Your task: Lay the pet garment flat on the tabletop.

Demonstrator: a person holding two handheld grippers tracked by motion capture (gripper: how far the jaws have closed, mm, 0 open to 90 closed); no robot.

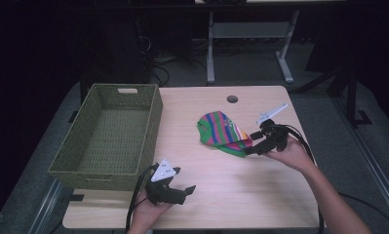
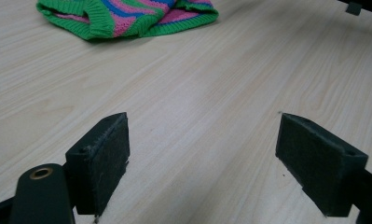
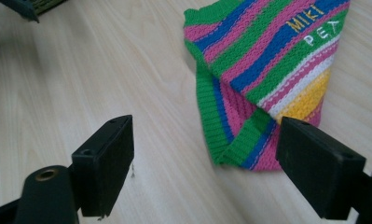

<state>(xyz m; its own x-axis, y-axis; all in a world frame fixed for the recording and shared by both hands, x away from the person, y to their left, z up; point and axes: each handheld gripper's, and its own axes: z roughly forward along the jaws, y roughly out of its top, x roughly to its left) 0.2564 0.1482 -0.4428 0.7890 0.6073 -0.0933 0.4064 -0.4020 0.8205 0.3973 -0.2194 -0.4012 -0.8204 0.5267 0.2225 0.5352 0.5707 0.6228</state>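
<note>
A folded knitted garment point(image 1: 221, 132) with green, pink, blue and yellow stripes lies on the wooden table point(image 1: 211, 195), right of the middle. My right gripper point(image 1: 253, 144) is open at its right corner; in the right gripper view that garment point(image 3: 267, 70) lies between and beyond the jaws, nothing clamped. Near the table's front edge my left gripper point(image 1: 184, 181) is open, with bare wood between its jaws. In the left gripper view the garment point(image 2: 127, 16) lies far off at the top.
An empty green woven basket point(image 1: 148, 131) stands on the table's left side, just behind the left gripper. A round cable hole point(image 1: 232, 99) sits near the far edge. Table legs and cables stand on the floor beyond.
</note>
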